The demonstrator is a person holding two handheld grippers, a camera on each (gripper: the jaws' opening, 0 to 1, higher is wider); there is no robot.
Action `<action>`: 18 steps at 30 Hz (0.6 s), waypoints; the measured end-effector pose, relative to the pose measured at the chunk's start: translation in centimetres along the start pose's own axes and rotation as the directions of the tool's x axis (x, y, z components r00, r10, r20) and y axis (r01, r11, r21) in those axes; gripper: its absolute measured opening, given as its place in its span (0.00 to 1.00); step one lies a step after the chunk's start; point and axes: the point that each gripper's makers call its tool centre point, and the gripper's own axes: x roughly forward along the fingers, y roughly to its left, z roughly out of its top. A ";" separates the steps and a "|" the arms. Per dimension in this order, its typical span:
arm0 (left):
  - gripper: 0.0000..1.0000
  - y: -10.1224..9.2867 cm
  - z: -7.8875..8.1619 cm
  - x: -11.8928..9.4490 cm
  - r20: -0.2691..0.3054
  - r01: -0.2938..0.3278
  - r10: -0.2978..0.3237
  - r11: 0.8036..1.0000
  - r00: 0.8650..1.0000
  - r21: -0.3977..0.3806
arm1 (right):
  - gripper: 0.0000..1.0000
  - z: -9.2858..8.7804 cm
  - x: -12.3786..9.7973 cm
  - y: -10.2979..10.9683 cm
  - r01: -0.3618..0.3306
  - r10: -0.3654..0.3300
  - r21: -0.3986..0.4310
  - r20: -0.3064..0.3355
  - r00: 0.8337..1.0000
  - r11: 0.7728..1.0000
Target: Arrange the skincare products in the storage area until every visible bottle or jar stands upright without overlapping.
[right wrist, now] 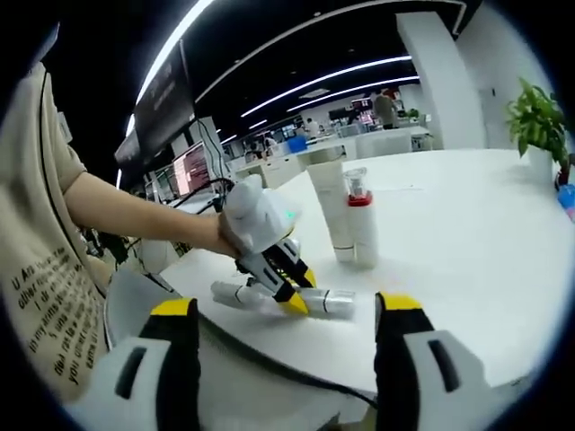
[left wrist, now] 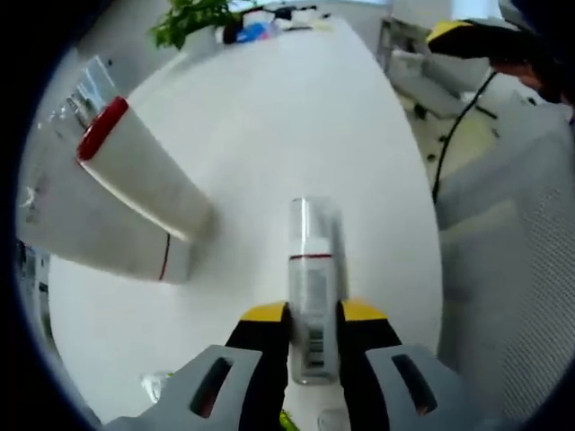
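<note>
Between the yellow tips of the left gripper (left wrist: 314, 314) lies a slim clear bottle (left wrist: 313, 287), flat on the white table (left wrist: 269, 117), jaws clamped on its lower body. It looks light, stiff and smooth, so it may slip or swivel; a hold nearer the middle would likely steady it when tipping it up. The right gripper (right wrist: 287, 310) hangs with jaws spread, holding nothing. Farther off, a white tube (right wrist: 331, 211) and a red-collared bottle (right wrist: 361, 224) stand upright, touching.
</note>
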 end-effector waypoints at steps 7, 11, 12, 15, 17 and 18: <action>0.16 -1.5 4.1 -3.4 0.239 0.111 -0.061 0.973 0.969 -0.202 | 0.81 0.7 0.0 0.6 -0.023 0.022 0.022 0.031 0.999 0.999; 0.16 -2.4 5.7 -5.8 0.347 0.171 -0.077 0.954 0.935 -0.248 | 0.81 1.9 -0.1 0.9 -0.041 0.036 0.060 0.081 0.996 0.997; 0.16 -2.8 6.1 -6.6 0.385 0.210 -0.092 0.938 0.918 -0.276 | 0.80 2.4 -0.2 1.0 -0.053 0.045 0.076 0.102 0.994 0.996; 0.16 -3.5 6.6 -8.4 0.446 0.266 -0.116 0.919 0.888 -0.290 | 0.80 4.0 -0.1 1.3 -0.089 0.068 0.120 0.166 0.984 0.989; 0.16 -3.9 6.9 -9.6 0.488 0.299 -0.127 0.908 0.864 -0.293 | 0.79 5.0 -0.1 1.5 -0.114 0.081 0.152 0.206 0.975 0.982; 0.16 -4.1 6.9 -10.1 0.503 0.321 -0.137 0.899 0.853 -0.299 | 0.77 5.6 -0.1 1.7 -0.132 0.093 0.165 0.222 0.971 0.977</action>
